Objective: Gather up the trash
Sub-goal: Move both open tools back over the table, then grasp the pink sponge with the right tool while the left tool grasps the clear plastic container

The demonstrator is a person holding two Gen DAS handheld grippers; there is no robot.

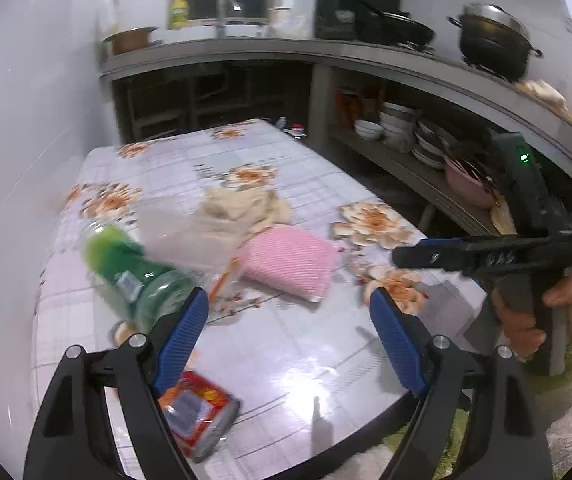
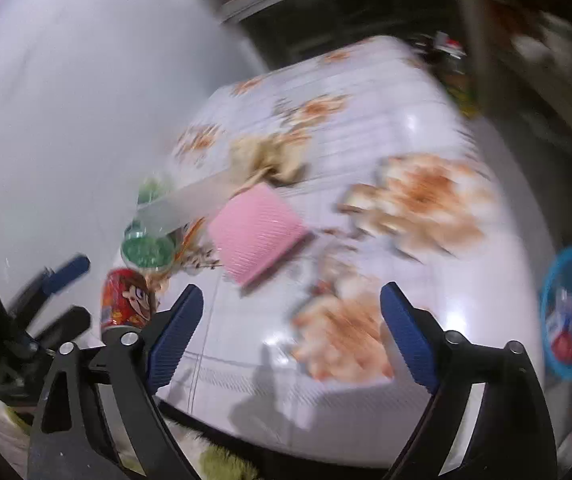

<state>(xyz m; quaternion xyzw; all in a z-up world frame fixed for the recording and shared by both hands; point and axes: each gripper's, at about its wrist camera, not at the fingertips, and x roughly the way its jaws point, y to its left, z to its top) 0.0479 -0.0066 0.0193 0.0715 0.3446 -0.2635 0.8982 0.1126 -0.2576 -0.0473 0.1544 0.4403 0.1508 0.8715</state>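
Hovering over the table, both the left hand-held gripper and right hand-held gripper gaped empty; next likely called for closing on the red can at the near left edge.

My left tongs hang over the near end of the table, covered in a glossy floral cloth. Just left of them lie a green bottle on its side and a red can. Ahead lie a pink ribbed pad, a clear plastic piece and beige crumpled cloth.
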